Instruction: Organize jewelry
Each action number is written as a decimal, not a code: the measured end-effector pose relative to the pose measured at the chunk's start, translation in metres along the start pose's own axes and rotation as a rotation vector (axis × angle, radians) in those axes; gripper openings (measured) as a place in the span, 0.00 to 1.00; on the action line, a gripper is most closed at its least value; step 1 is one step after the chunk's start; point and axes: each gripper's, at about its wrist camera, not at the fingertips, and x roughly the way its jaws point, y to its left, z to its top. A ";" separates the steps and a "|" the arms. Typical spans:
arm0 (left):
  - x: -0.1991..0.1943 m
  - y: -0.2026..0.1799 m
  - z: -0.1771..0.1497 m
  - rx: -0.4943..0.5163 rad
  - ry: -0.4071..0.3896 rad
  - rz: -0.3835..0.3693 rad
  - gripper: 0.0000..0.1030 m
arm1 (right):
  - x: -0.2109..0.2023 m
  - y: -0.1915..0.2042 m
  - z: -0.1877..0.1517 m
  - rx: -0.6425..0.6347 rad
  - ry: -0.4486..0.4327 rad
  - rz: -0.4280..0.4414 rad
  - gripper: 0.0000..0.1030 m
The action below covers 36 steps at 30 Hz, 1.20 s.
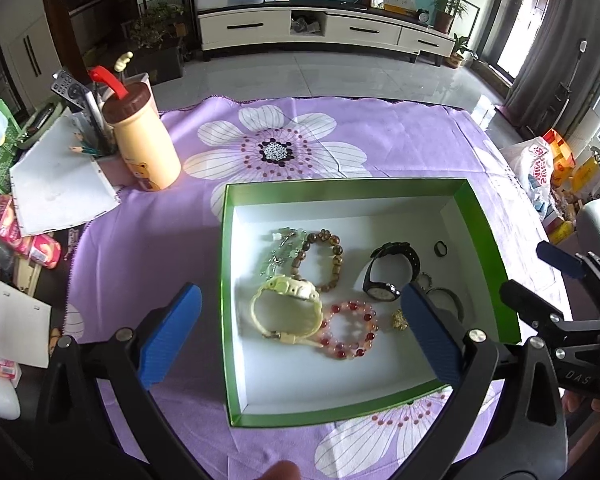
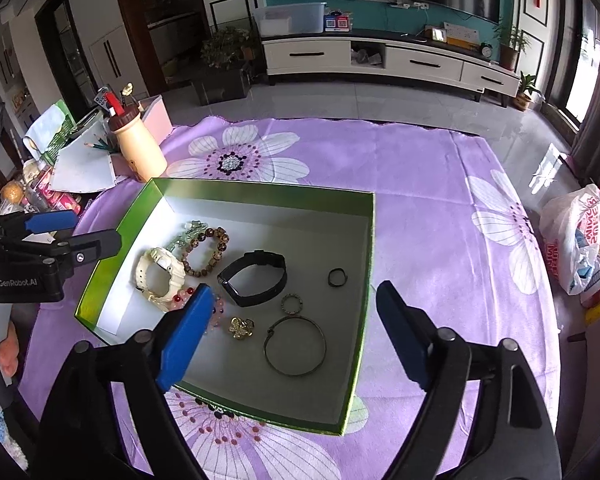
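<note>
Purple flower cloth (image 2: 420,184) on table | green box (image 2: 364,280) holds watches, bracelets, rings | my left fingers (image 1: 300,336) spread wide, holding nothing | my right fingers (image 2: 296,332) spread, holding nothing

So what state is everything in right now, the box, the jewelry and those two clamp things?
Green box: open, no lid on.
Cream watch: lying in the box, strap fastened in a loop.
Black watch: lying in the box, strap looped.
Thin bangle: flat on the box floor.
Left hand-held gripper: open, empty.
Right hand-held gripper: open, empty.
Bottle: upright, capped.
</note>
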 end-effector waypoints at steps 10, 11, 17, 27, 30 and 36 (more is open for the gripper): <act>-0.036 -0.009 -0.004 0.039 -0.044 0.063 0.98 | -0.023 0.004 -0.002 -0.017 -0.014 -0.028 0.90; -0.039 -0.009 -0.004 0.039 -0.050 0.058 0.98 | -0.025 0.005 -0.002 -0.020 -0.017 -0.031 0.92; -0.062 -0.011 -0.003 0.030 -0.072 0.074 0.98 | -0.043 0.007 0.001 -0.012 -0.045 -0.060 0.99; -0.091 -0.021 -0.004 0.032 -0.079 0.085 0.98 | -0.072 0.005 0.005 0.014 -0.084 -0.096 0.99; -0.092 -0.021 -0.003 0.020 -0.066 0.095 0.98 | -0.075 0.004 0.006 0.027 -0.078 -0.098 0.99; -0.085 -0.024 -0.004 0.036 -0.025 0.141 0.98 | -0.081 0.005 0.009 0.041 -0.064 -0.094 0.99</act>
